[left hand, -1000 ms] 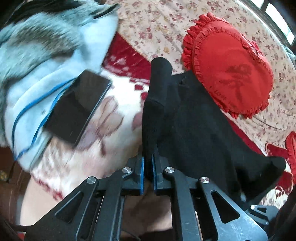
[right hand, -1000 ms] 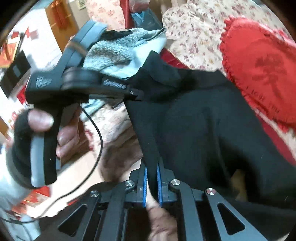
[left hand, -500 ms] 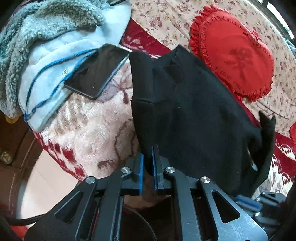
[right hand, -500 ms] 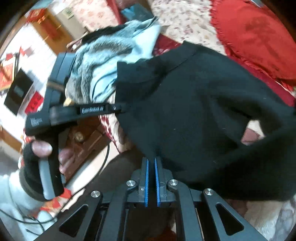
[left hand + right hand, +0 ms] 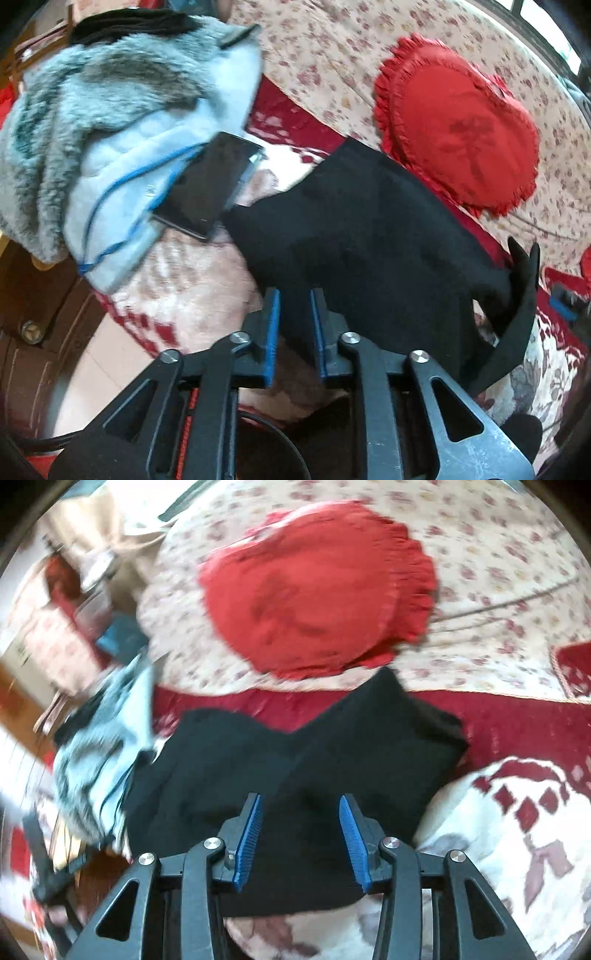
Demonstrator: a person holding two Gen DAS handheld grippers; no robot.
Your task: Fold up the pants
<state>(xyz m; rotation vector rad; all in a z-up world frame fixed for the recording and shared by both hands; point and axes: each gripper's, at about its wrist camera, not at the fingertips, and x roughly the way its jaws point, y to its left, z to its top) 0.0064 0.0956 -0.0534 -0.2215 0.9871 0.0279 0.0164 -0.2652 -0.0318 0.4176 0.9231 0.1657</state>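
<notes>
**Both grippers let go of the black pants on the blanket**

The black pants (image 5: pixel 369 236) lie folded on the red-and-cream blanket (image 5: pixel 192 295) that covers the bed, close to its near edge. Their far corner reaches almost to the red heart-shaped cushion (image 5: pixel 458 125), which rests farther in on the floral sheet (image 5: pixel 325 48).

The left gripper (image 5: pixel 293 325) has just been opening: its blue pads stand a little apart, with a fold of the pants' near edge between them, and the cloth does not look pinched. The right gripper (image 5: pixel 300 834) has just been opening too; its jaws are spread wide above the pants, with the fabric lying flat beneath and nothing grasped.

Toward the blanket's left edge a dark phone (image 5: pixel 210 188) lies partly on a pale blue fleece garment (image 5: pixel 122 177) with a grey furry lining, and its lower corner sits just beside the pants. A thin blue cord (image 5: pixel 110 192) loops over the fleece. At the right of the left wrist view one strip of the black cloth stands up from the blanket. The right wrist view is blurred
</notes>
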